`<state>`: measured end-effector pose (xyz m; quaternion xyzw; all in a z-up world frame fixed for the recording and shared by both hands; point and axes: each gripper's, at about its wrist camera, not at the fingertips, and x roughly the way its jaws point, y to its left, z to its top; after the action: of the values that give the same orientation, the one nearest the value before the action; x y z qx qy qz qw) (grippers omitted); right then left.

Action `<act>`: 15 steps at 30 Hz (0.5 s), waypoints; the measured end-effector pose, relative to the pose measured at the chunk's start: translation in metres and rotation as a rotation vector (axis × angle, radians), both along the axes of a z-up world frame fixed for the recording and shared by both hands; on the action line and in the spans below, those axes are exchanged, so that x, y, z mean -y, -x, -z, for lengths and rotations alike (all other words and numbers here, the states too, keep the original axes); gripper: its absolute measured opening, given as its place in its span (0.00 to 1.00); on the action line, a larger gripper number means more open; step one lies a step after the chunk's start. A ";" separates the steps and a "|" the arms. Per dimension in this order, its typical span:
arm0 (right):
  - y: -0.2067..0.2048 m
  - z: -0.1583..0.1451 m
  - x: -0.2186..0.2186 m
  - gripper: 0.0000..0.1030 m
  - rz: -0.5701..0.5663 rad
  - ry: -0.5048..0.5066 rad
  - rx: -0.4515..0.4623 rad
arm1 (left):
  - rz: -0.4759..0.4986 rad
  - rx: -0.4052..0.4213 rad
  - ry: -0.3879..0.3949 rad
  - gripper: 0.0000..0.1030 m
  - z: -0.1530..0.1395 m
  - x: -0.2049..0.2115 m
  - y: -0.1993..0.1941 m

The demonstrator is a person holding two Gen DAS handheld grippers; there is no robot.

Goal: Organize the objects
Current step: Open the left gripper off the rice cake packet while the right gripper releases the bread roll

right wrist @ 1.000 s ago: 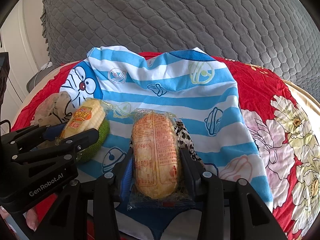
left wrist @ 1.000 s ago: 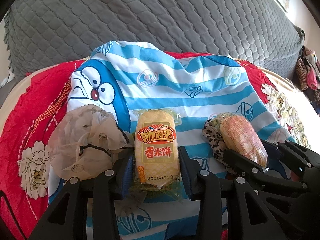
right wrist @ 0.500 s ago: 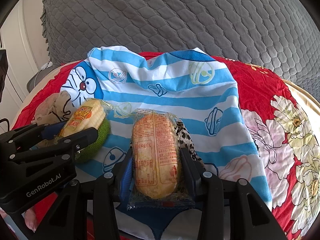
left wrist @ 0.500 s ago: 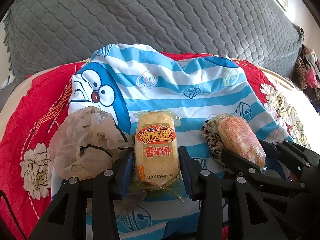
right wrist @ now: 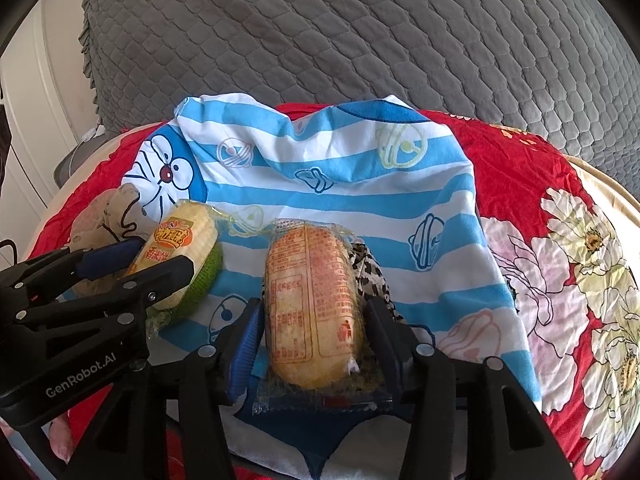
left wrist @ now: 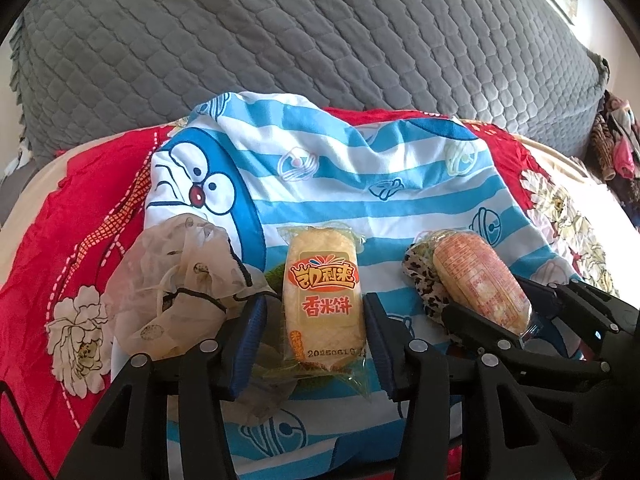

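Both tongs hover low over the striped Doraemon cloth [left wrist: 360,184], each set straddling a snack pack. Left tongs [left wrist: 316,336] stand apart around the front-labelled rice cracker pack [left wrist: 323,300]; a gap shows between the blue pads and the wrapper on the left side, while on the right I cannot tell whether the pad touches. Right tongs [right wrist: 314,340] frame the back-labelled rice cracker pack [right wrist: 314,304], pads just beside its flanks; whether they press it I cannot tell.

Behind the cloth rises the grey quilted cushion [left wrist: 320,40], the biggest thing in view. Under the cloth lies the red floral bedspread [right wrist: 560,240], showing on both sides of it. On the cloth's left edge, over the Doraemon face, sits a crumpled sheer beige bag [left wrist: 176,284] with a black drawstring, just beside the left tongs. The front-labelled pack lies near the cloth's front middle, resting on a green knitted piece [right wrist: 204,284]. The back-labelled pack lies toward the cloth's front right, on top of a leopard-print scrunchie [left wrist: 424,284] that peeks out along its side.
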<state>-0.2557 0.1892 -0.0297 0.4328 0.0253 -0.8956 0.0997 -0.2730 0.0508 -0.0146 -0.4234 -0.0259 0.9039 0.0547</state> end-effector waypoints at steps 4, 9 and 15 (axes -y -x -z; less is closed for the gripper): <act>0.000 -0.001 0.000 0.56 0.003 0.000 0.000 | 0.000 0.004 -0.006 0.51 0.000 0.001 -0.001; 0.000 -0.003 -0.002 0.58 0.006 0.002 0.001 | -0.007 0.005 -0.014 0.55 -0.002 0.004 -0.002; -0.001 -0.005 -0.002 0.60 0.009 -0.007 0.000 | -0.006 0.004 -0.013 0.55 -0.003 0.003 -0.003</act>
<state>-0.2548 0.1910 -0.0247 0.4332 0.0264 -0.8959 0.0944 -0.2703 0.0474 -0.0119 -0.4248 -0.0330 0.9030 0.0546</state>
